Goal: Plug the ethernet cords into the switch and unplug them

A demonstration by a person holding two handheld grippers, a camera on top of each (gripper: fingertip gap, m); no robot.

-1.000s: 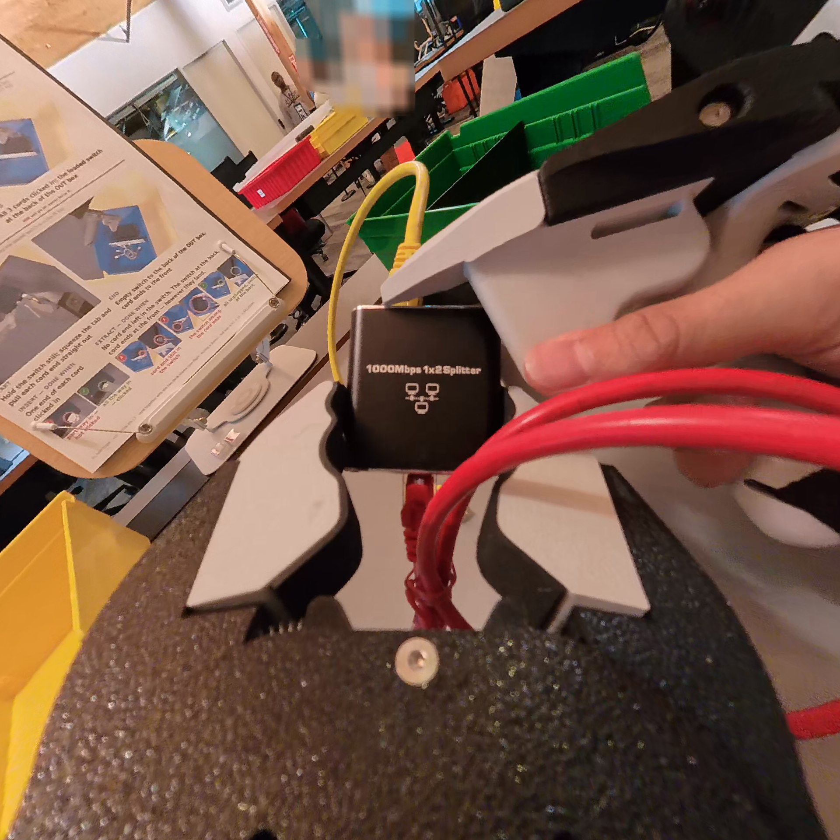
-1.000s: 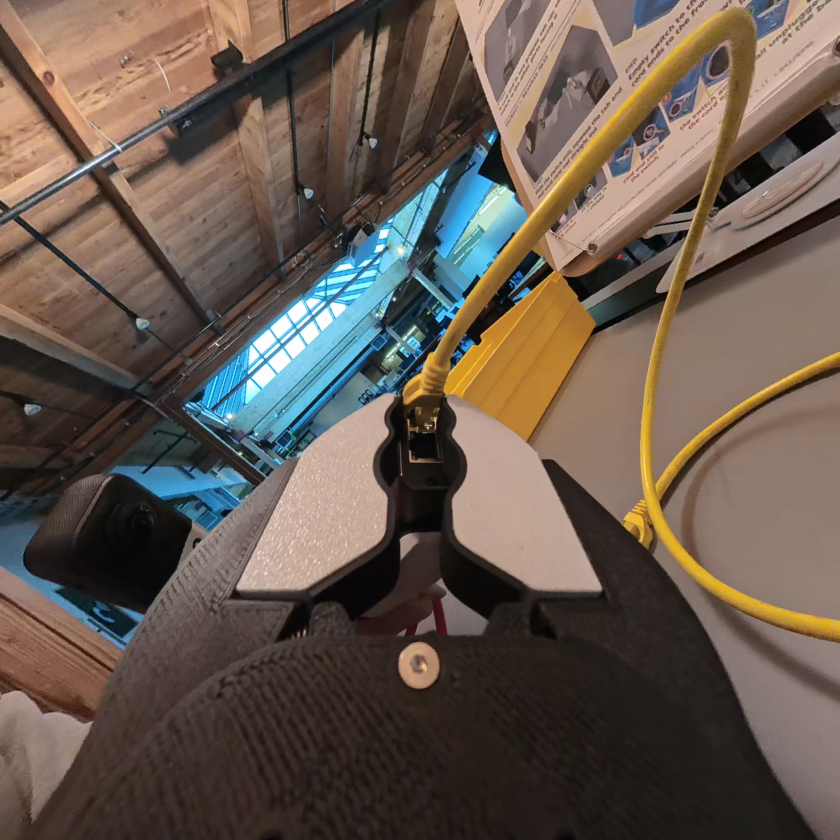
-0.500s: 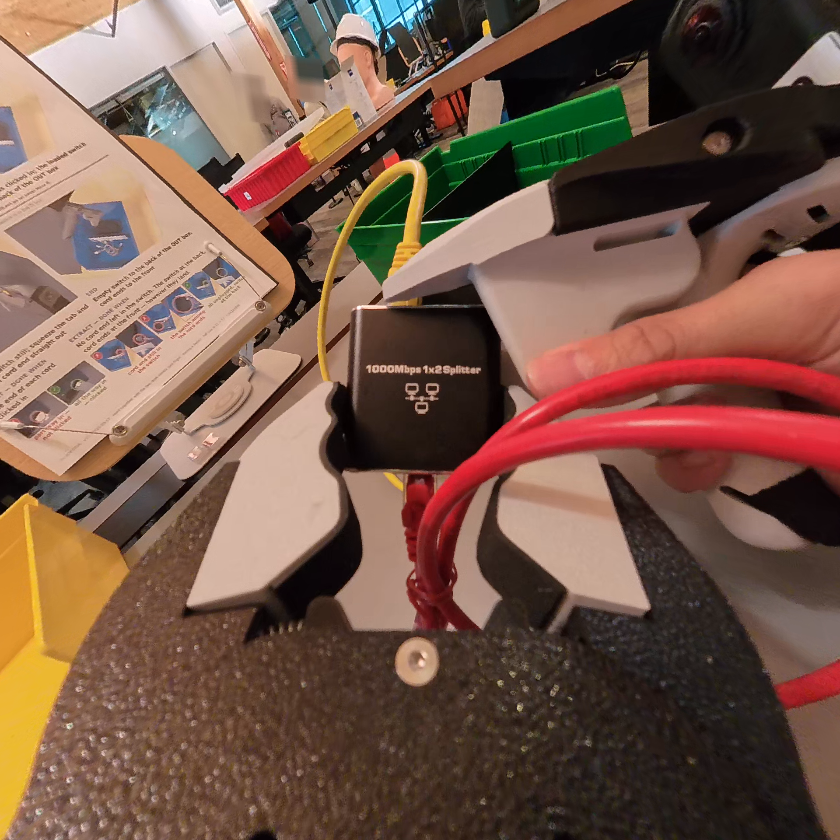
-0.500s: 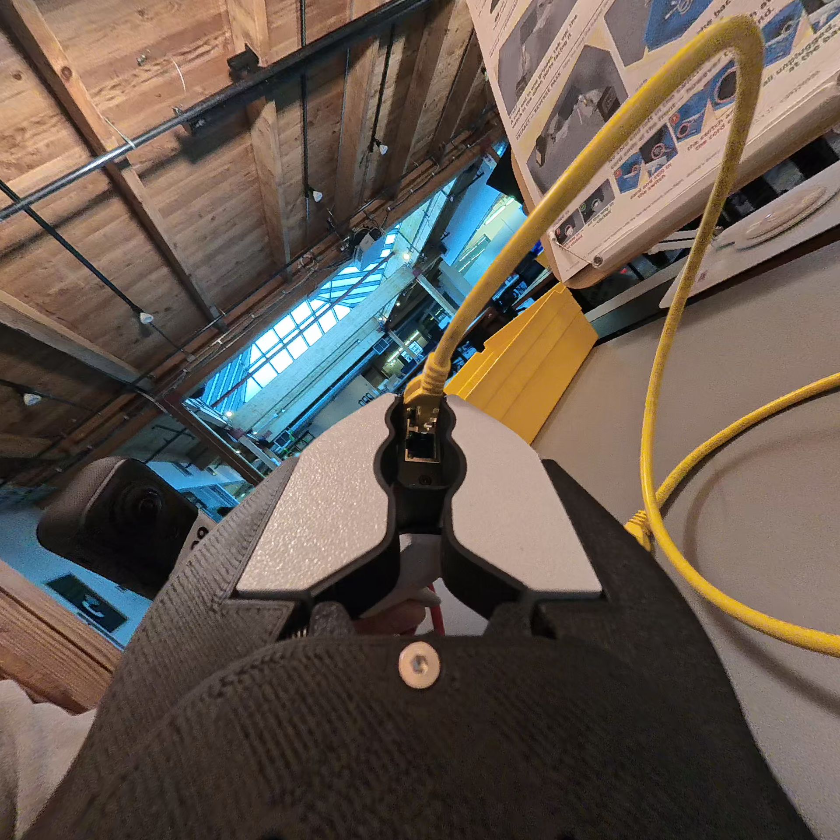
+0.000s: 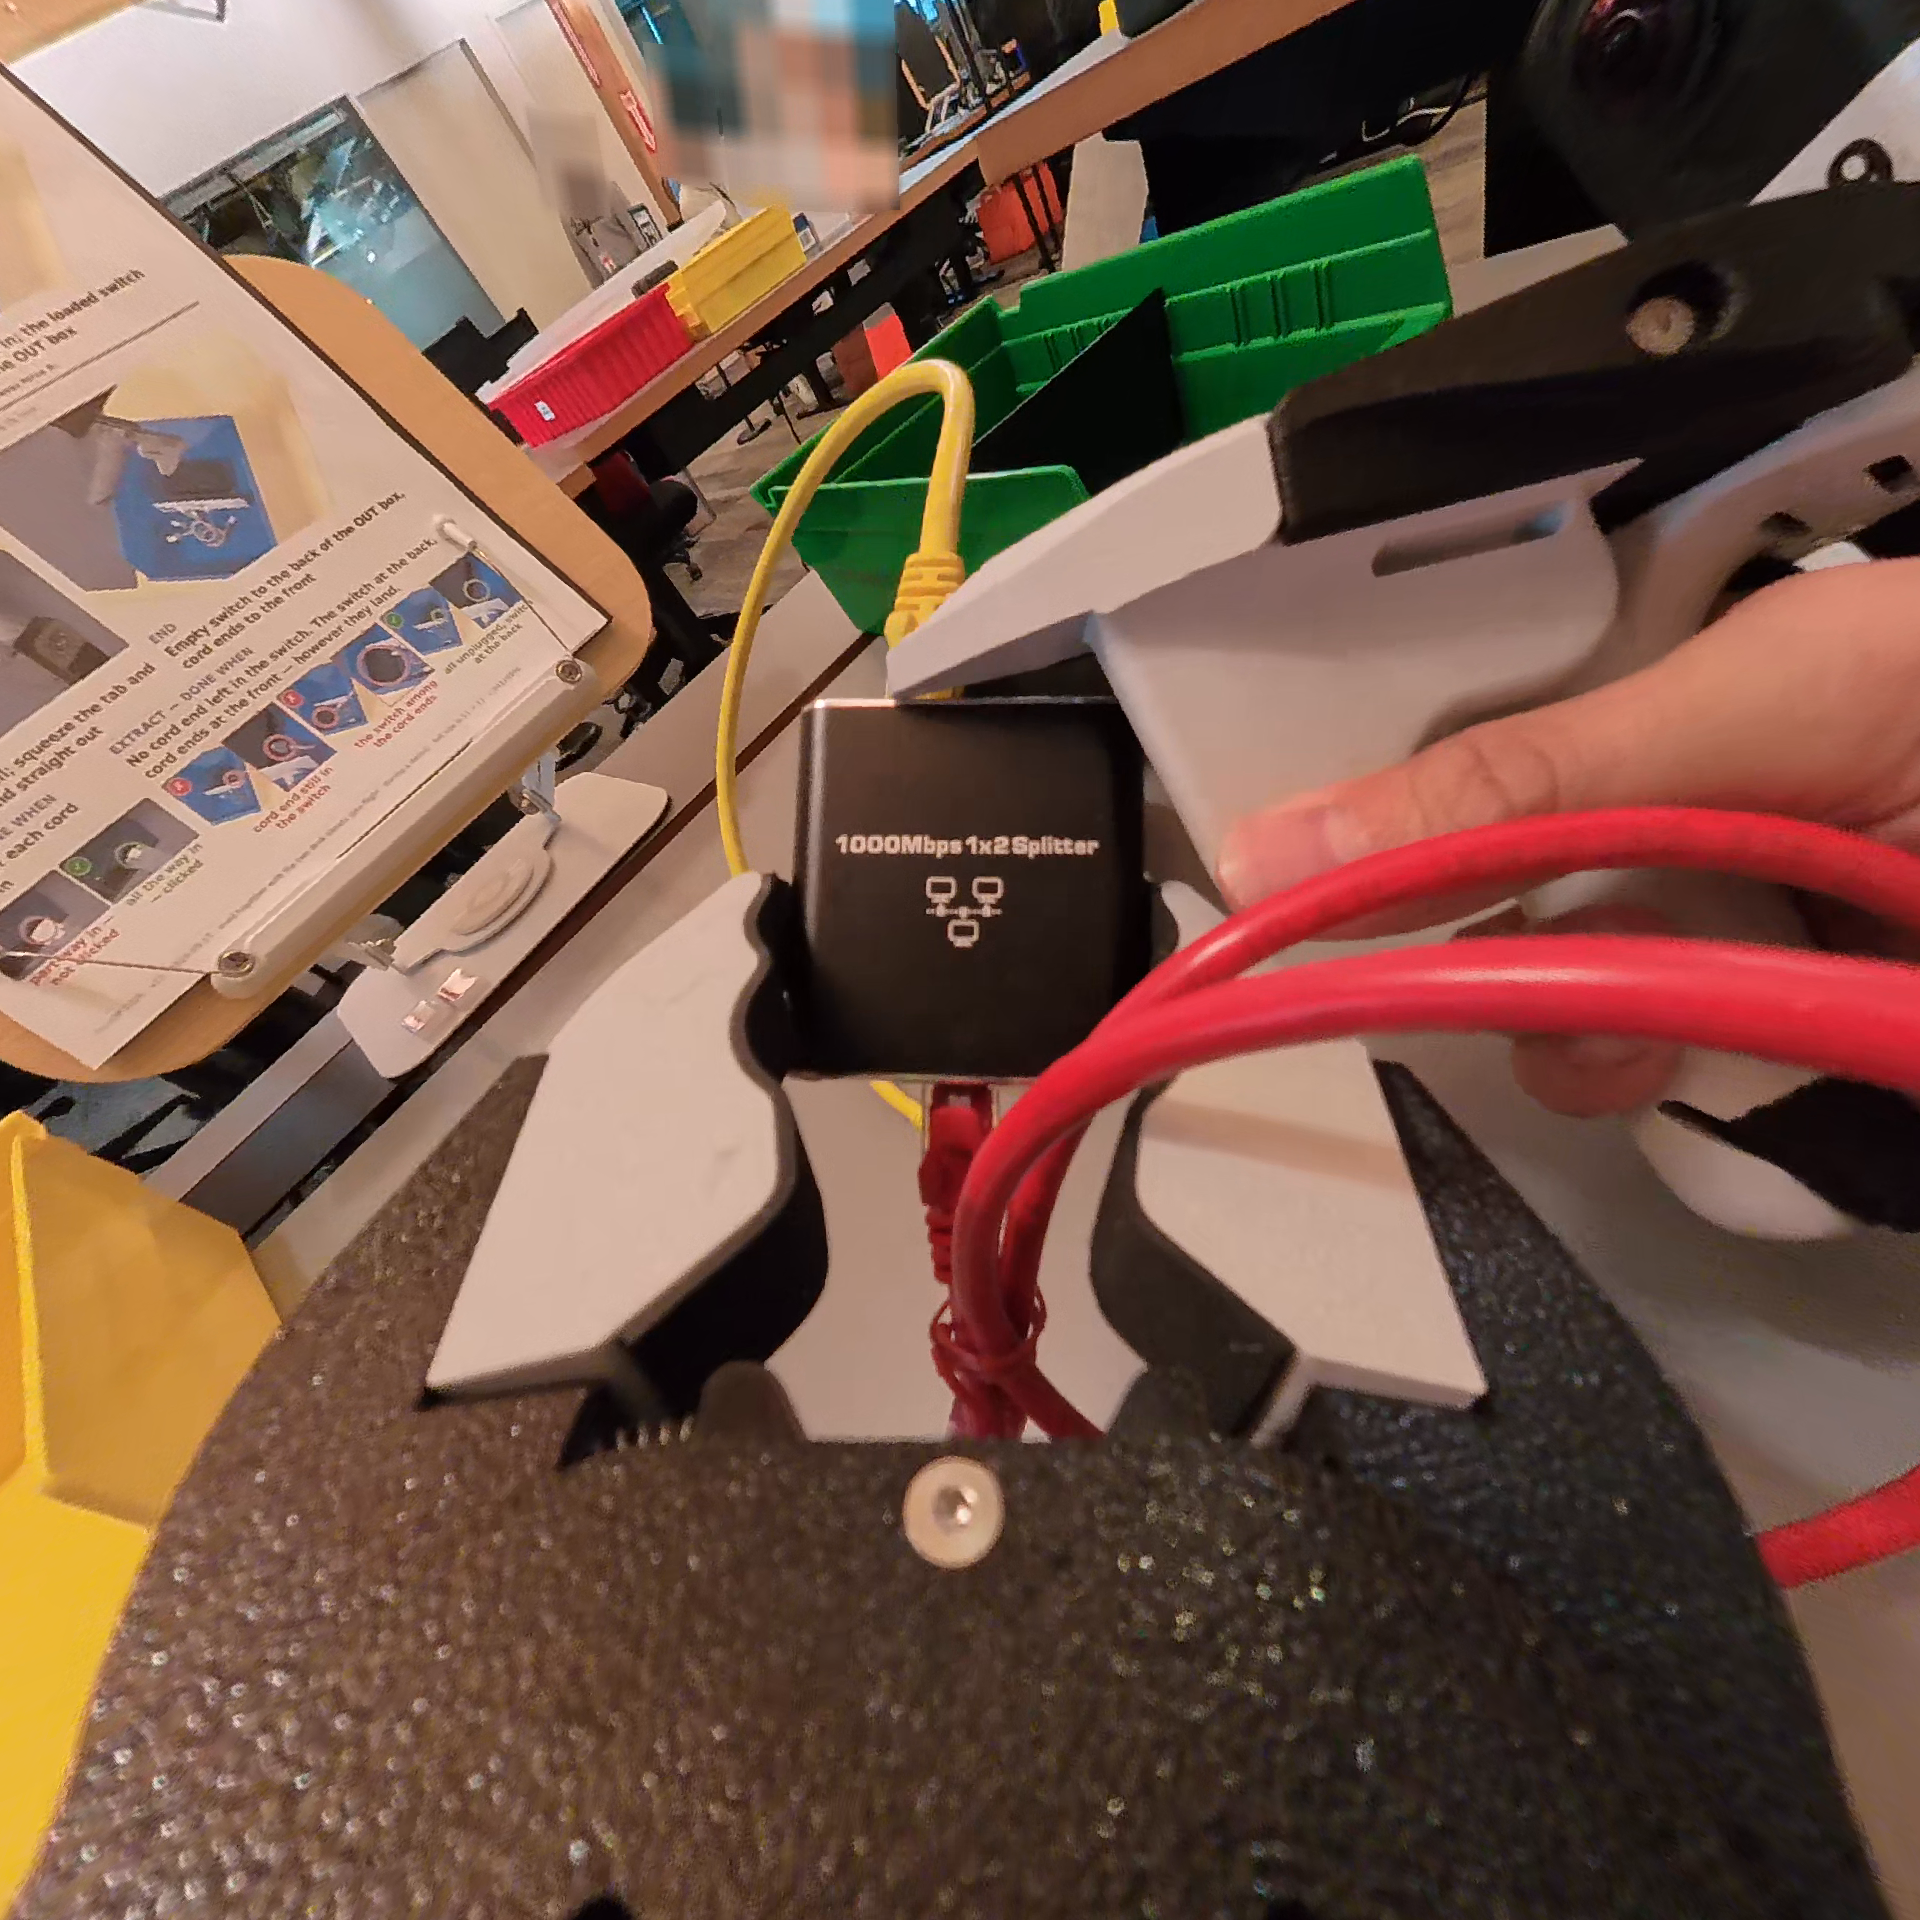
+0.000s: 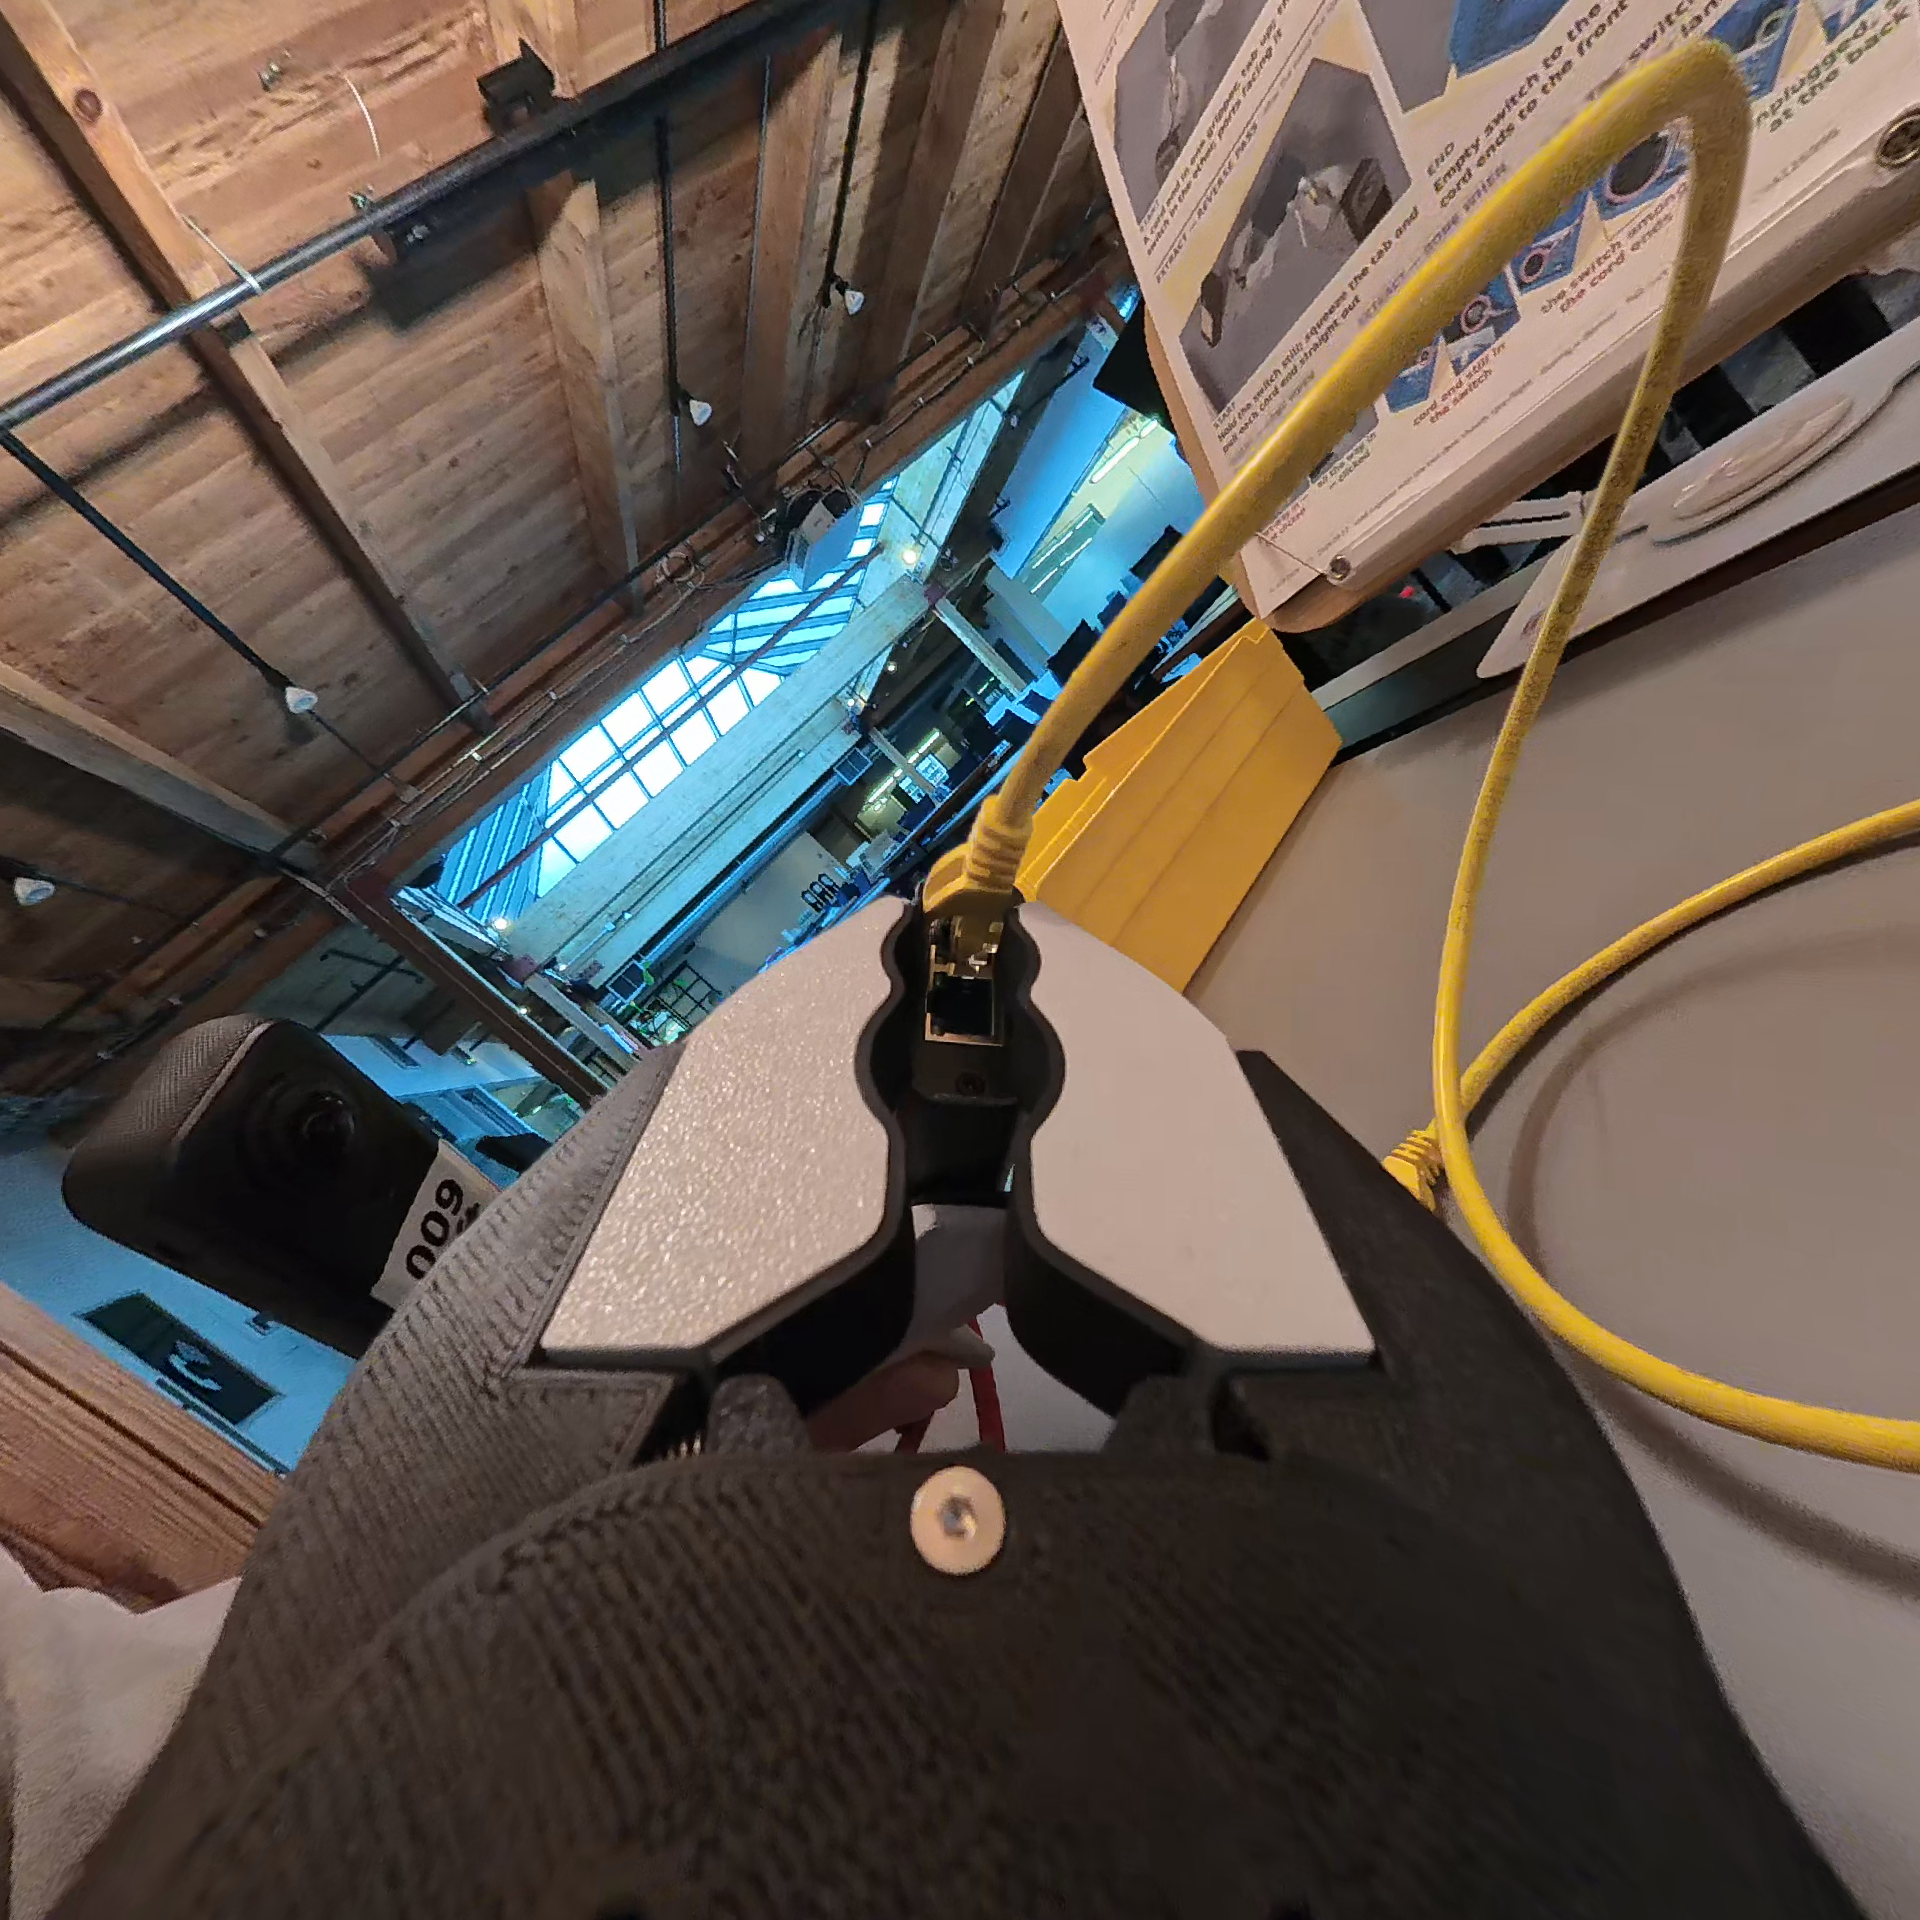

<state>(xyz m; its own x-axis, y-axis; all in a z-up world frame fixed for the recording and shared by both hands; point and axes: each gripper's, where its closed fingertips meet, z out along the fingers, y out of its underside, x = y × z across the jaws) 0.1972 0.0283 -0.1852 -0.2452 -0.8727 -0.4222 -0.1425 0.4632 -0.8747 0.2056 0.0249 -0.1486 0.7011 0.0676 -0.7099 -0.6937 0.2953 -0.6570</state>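
My left gripper (image 5: 966, 935) is shut on the black switch (image 5: 966, 790) and holds it above the table. A red cord (image 5: 1455, 977) is plugged into the switch's near face by its red plug (image 5: 951, 1143) and loops off to the right. A yellow cord (image 5: 748, 644) enters the far face. My right gripper (image 6: 961, 925) comes in from the right, held by a hand (image 5: 1558, 748), and is shut on the yellow plug (image 6: 987, 862) at the port face (image 6: 961, 1013). The port beside the plug is empty. The yellow cord's other end (image 6: 1415, 1169) lies on the table.
An instruction sheet on a stand (image 5: 208, 644) stands at the left. A yellow bin (image 5: 83, 1351) is at the near left and a green bin (image 5: 1195, 343) is behind the switch. The yellow cord (image 6: 1507, 1299) loops over the grey table (image 6: 1714, 1039). The tips of both grippers are at nearly the same place.
Both grippers keep their grips. The held switch and cords have shifted only slightly in view; the yellow plug stays at the port.
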